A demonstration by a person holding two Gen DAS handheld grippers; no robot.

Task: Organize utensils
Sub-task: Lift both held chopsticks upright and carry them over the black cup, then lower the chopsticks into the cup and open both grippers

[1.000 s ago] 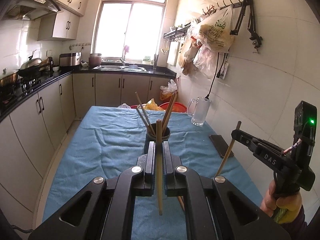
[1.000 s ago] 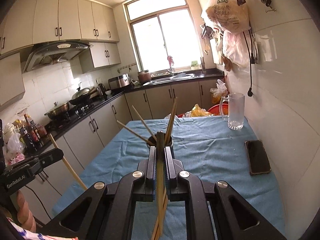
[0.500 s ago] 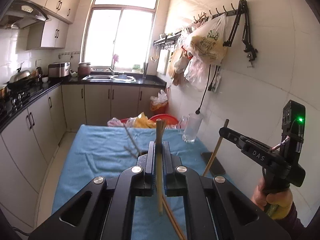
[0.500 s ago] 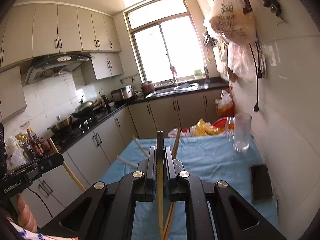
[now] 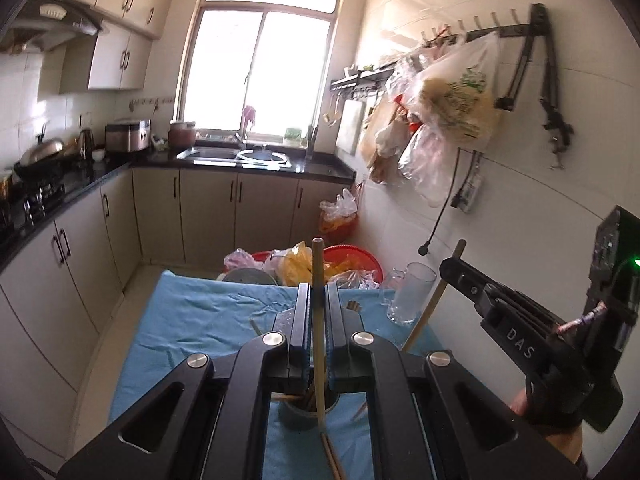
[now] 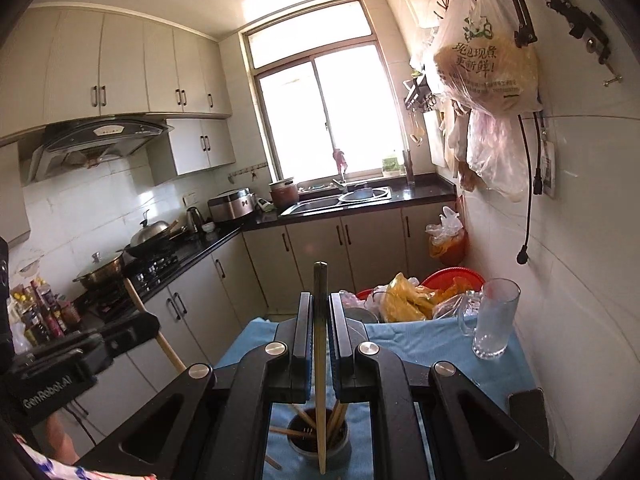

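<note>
Wooden chopstick (image 5: 318,320), creased blue cloth (image 5: 192,320), seemingly glass mug (image 6: 494,320)

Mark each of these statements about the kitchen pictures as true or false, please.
1. Each gripper is shut on one chopstick. True: the left gripper grips a chopstick, and the right gripper grips another chopstick.
2. The dark holder cup is empty. False: several chopsticks stand in it.
3. The glass mug lies on its side. False: it stands upright on the blue tablecloth.
4. A black phone lies on the table near the wall. True.
</note>
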